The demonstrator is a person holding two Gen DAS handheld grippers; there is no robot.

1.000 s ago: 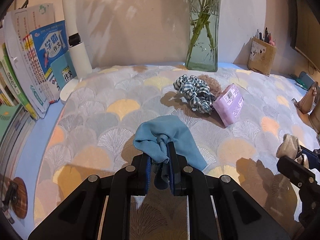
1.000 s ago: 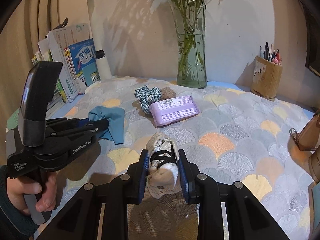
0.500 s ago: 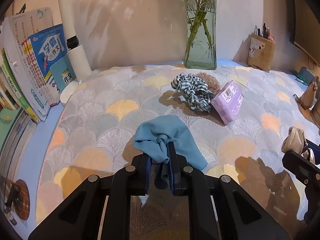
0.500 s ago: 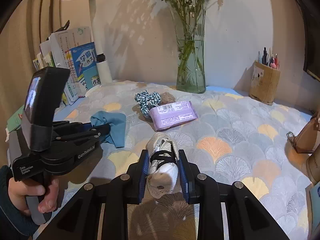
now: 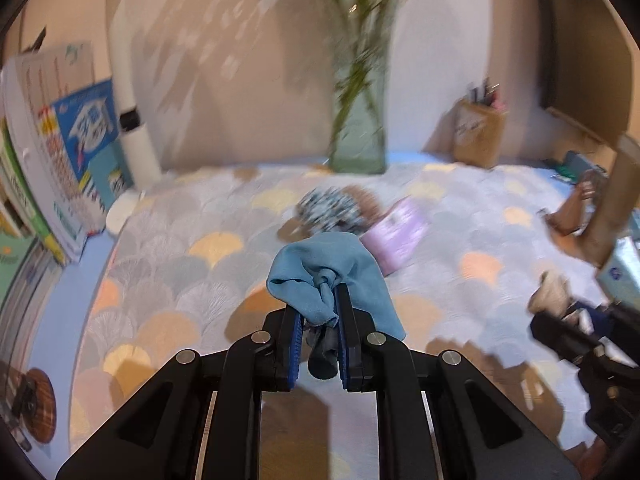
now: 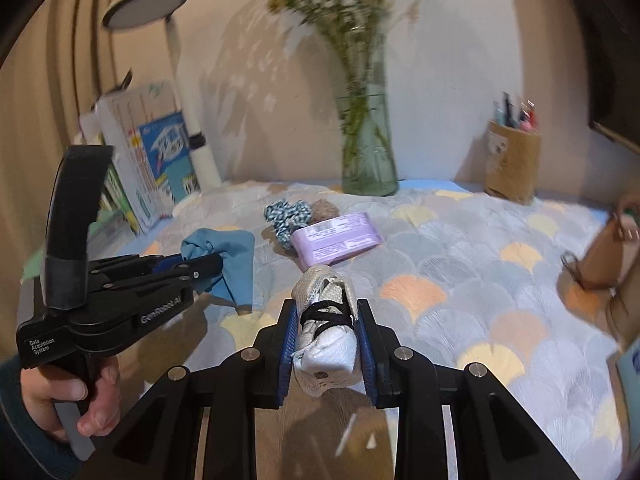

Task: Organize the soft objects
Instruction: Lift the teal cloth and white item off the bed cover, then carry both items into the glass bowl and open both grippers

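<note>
My left gripper [image 5: 318,312] is shut on a blue cloth [image 5: 352,268] and holds it above the scallop-patterned mat [image 5: 180,272]. It also shows in the right wrist view [image 6: 204,264] with the blue cloth [image 6: 236,252] hanging from it. My right gripper [image 6: 326,312] is shut on a white mesh bundle tied with black cord [image 6: 326,332], held above the mat; it shows at the right edge of the left wrist view [image 5: 560,312]. A checked scrunchie [image 6: 286,216], a brown fuzzy item [image 6: 324,208] and a purple wipes pack [image 6: 336,238] lie on the mat.
A glass vase with green stems [image 6: 368,152] stands at the back. A pen holder [image 6: 512,160] is back right. Books [image 5: 52,168] and a white lamp [image 6: 192,120] stand at the left. A tan bag [image 6: 608,252] sits at the right.
Both grippers have risen with their loads; the blue cloth now hangs off the mat. The views are tilted up and motion-blurred.
</note>
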